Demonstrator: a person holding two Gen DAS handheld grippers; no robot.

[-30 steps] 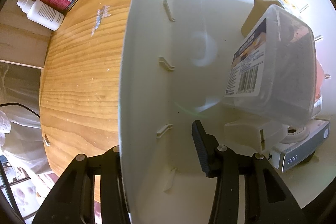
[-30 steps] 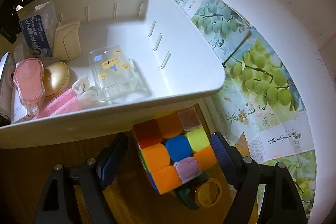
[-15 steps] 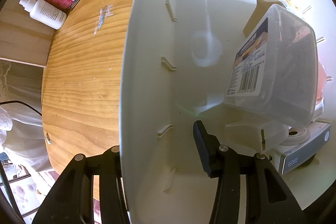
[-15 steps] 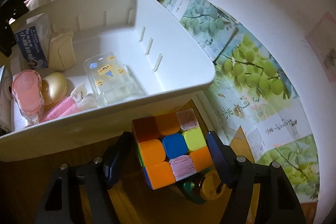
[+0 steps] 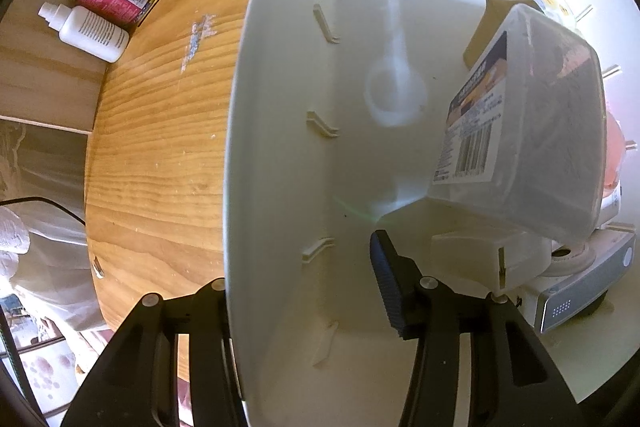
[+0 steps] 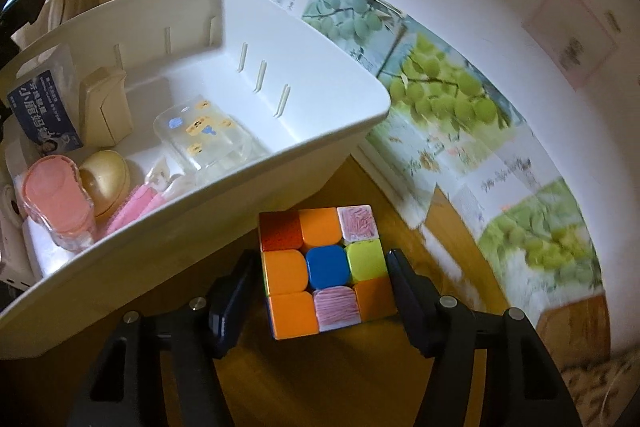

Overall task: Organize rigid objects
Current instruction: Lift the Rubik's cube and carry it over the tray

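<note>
White plastic makes up the bin [image 6: 328, 131] that stands on the wooden worktop [image 5: 160, 147], and it already carries most of the load. Inside it I count one lidded box with a barcode label [image 5: 532, 131], one beige box [image 6: 106, 105], one clear case printed with small cartoons [image 6: 204, 135], one gold egg-shaped shell [image 6: 106, 179], one pink-lidded clear container [image 6: 56, 199] and one pink brush-like piece [image 6: 136, 207]. A grey-and-white device [image 5: 580, 291] sits in the corner beside them.

One puzzle cube [image 6: 326, 267] is not yet in the bin: it sits just beside the bin's outer wall, over the worktop, between the fingers of the right tongs [image 6: 320, 283]. Those tongs are closing on it; the right pad looks to touch the cube's side, while a thin gap shows at the left, so the grip does not read as firm yet.

The left tongs [image 5: 304, 291] straddle the bin's near wall, one finger outside and one inside, spread with a clear gap at the inner pad.

By my judgement the sorting is nearly finished, with the cube as the one piece left in sight to lift in.
</note>
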